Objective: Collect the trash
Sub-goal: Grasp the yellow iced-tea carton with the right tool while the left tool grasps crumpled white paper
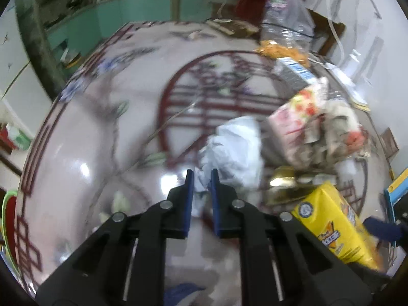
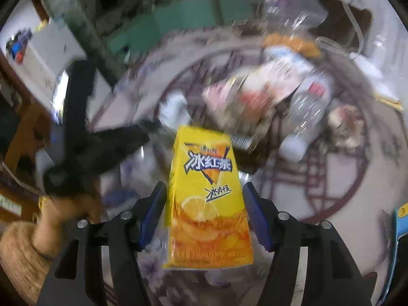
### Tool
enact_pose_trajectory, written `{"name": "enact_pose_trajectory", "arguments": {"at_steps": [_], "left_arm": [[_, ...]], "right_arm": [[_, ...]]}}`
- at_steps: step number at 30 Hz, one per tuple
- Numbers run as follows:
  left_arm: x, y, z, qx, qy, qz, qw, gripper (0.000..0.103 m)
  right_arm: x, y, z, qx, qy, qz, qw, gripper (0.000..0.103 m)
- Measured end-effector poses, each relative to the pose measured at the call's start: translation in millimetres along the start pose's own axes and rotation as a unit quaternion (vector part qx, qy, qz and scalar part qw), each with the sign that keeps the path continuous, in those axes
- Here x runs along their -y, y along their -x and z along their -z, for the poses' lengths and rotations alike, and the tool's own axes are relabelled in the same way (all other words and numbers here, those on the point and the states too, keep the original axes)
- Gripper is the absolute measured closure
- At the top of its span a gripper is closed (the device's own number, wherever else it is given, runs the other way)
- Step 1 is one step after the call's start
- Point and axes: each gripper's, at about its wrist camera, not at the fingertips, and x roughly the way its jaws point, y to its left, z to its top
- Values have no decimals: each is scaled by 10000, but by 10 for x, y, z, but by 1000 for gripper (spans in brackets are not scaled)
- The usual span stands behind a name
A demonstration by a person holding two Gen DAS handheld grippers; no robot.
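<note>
Seen from the left wrist camera, the left gripper [image 1: 202, 178] hangs over a glossy bench [image 1: 107, 137] patterned with red lattice and blue flowers, its blue-padded jaws drawn narrow around the near edge of a crumpled white paper wad [image 1: 234, 145]; motion blur leaves it unclear whether the pads actually pinch the paper. Beyond the jaws and to their right lies a heap of trash: a pink flowered wrapper [image 1: 298, 117], a blue-and-white carton [image 1: 295, 72], an orange snack bag [image 1: 283, 49] and a clear plastic bottle [image 1: 285, 12] at the far edge. Right of the jaws, close by, a yellow drink carton [image 1: 339, 219] fills the lower corner, with a gold foil piece [image 1: 283, 181] just beyond it. From the right wrist camera, the right gripper [image 2: 204, 191] holds that yellow drink carton [image 2: 206, 199] upright between its jaws, which are spread about the width of the box and pressed to its two sides, above the bench [image 2: 331, 178]. Left of the jaws, the black body of the left gripper [image 2: 102, 150] reaches toward the paper wad [image 2: 176, 109]. Beyond the jaws and to the right, the blurred heap shows a clear plastic bottle [image 2: 308, 117] lying on its side.
</note>
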Motion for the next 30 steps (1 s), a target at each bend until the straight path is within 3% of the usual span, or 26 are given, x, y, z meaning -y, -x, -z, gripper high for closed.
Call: {"name": "enact_pose_trajectory", "arguments": {"at_steps": [2, 4, 6, 11, 16, 22, 24, 26, 30], "left_arm": [[-137, 18, 34, -49, 150, 10, 9999, 90], [-204, 74, 22, 37, 239, 43, 9997, 80], [-199, 161, -36, 264, 211, 11, 9994, 46], [-38, 217, -180, 504, 5, -75, 9987, 26], [100, 5, -257, 293, -133, -171, 9993, 21], [71, -390, -325, -305, 275, -72, 9991, 21], [12, -463, -265, -420, 493, 50, 9979, 38], [-12, -432, -205, -278, 518, 8, 9983, 49], [-90, -265, -161, -103, 476, 3, 9988, 53]], "right_arm": [[-70, -163, 43, -315, 156, 137, 9993, 43], [-122, -297, 81, -549, 262, 286, 9977, 42], [-122, -365, 105, -625, 275, 338, 9971, 29], [-118, -469, 136, -784, 357, 343, 9957, 16], [-194, -486, 163, -813, 572, 418, 9942, 16], [-153, -535, 149, -904, 563, 366, 9936, 16], [-122, -539, 140, -900, 513, 386, 9939, 16], [-104, -563, 102, -889, 460, 409, 9941, 16], [-128, -576, 97, -900, 508, 440, 9937, 16]]}}
